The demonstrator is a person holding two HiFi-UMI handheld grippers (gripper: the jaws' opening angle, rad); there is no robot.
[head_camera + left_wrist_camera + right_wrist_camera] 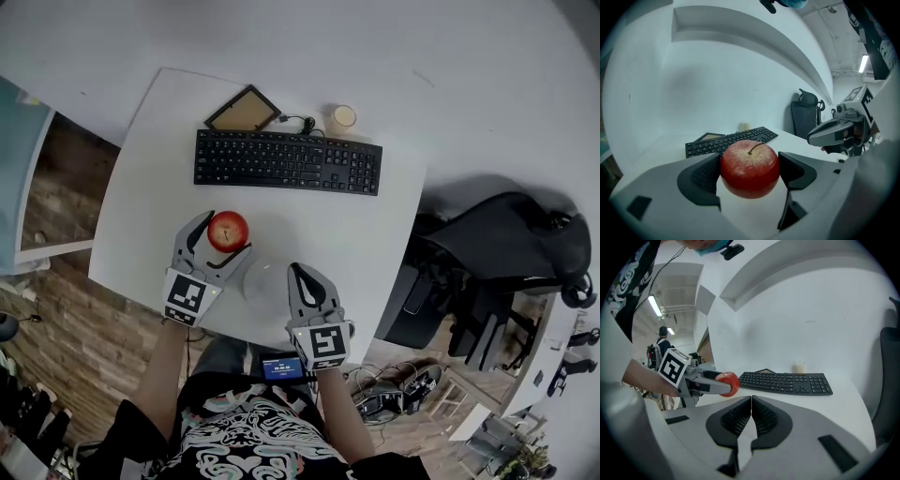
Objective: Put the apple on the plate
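Observation:
A red apple [228, 231] with a short stem sits between the jaws of my left gripper [225, 236], which is shut on it above the front left of the white desk [150, 169]. In the left gripper view the apple [750, 168] fills the gap between both dark pads [701, 180]. A pale white plate [261, 281] lies on the desk just right of the apple, between the two grippers. My right gripper [302, 279] hovers at the plate's right edge, shut on nothing, its pads [761, 416] pressed together.
A black keyboard [287, 161] lies across the back of the desk, with a framed picture [243, 110] and a small candle [342, 117] behind it. A black office chair [497, 248] stands right of the desk. The desk's front edge runs just below the grippers.

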